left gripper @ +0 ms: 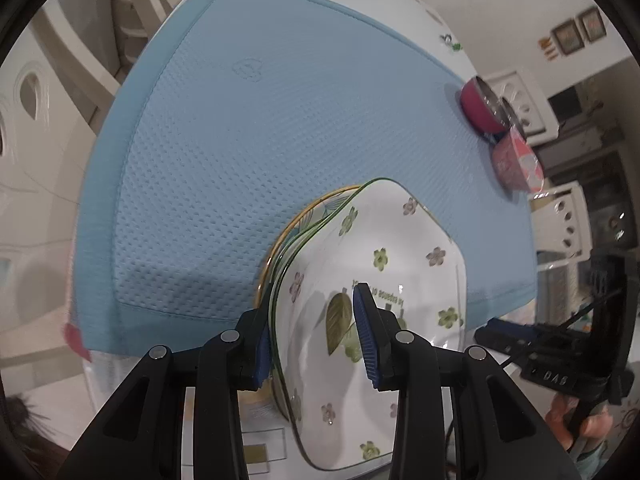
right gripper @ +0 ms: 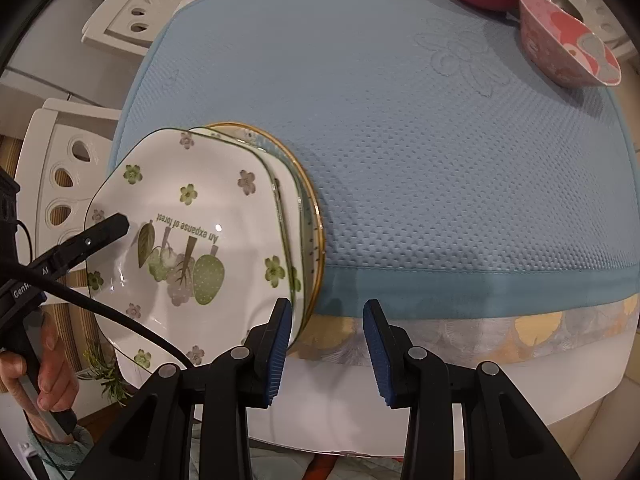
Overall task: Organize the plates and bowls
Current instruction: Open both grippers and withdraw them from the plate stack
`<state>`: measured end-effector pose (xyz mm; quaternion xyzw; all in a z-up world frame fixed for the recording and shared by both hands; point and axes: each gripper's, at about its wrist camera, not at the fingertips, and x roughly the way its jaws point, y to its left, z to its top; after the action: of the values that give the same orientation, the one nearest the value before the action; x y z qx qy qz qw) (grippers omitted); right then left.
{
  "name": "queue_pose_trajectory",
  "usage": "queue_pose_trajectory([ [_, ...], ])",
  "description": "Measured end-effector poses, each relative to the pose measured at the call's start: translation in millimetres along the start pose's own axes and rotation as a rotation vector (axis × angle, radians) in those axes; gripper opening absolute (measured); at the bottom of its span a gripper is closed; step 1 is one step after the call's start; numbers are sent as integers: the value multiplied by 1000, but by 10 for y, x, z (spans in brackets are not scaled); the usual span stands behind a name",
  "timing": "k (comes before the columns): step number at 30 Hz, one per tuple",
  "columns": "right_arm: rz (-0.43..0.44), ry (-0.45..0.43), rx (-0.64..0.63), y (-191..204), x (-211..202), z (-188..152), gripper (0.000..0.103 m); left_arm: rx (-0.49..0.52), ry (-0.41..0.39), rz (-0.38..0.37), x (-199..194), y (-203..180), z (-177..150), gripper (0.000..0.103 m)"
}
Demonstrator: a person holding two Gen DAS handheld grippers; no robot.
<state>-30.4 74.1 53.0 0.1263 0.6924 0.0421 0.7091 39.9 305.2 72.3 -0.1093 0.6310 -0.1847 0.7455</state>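
left gripper (left gripper: 314, 334): jaws straddle floral plate (right gripper: 192, 236) rim, apart, not clamped
right gripper (right gripper: 326, 346): spread wide, holds nothing
plate stack: blue mat (right gripper: 400, 140) near edge
bowls (right gripper: 568, 44): far corner, well apart from plates

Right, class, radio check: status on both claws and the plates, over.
Left claw open, straddling the rim of the top floral plate. Right claw open, empty, beside the plate stack at the blue mat edge. Bowls far corner, nothing blocking.
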Motion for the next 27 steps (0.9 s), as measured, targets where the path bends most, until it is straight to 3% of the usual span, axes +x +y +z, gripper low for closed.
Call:
queue_pose_trajectory([
  [5,28,26,24,-46,30,-6,37,89,43,121,-15,-58,35,32],
  [9,34,24,21,-62,7,7,37,61,35,43,-60,-19,51,32],
  [13,40,17,17,-56,-25,26,37,54,35,82,1,-11,53,32],
  [27,50,64,-50,192,154,-100,39,65,39,99,82,-72,58,32],
])
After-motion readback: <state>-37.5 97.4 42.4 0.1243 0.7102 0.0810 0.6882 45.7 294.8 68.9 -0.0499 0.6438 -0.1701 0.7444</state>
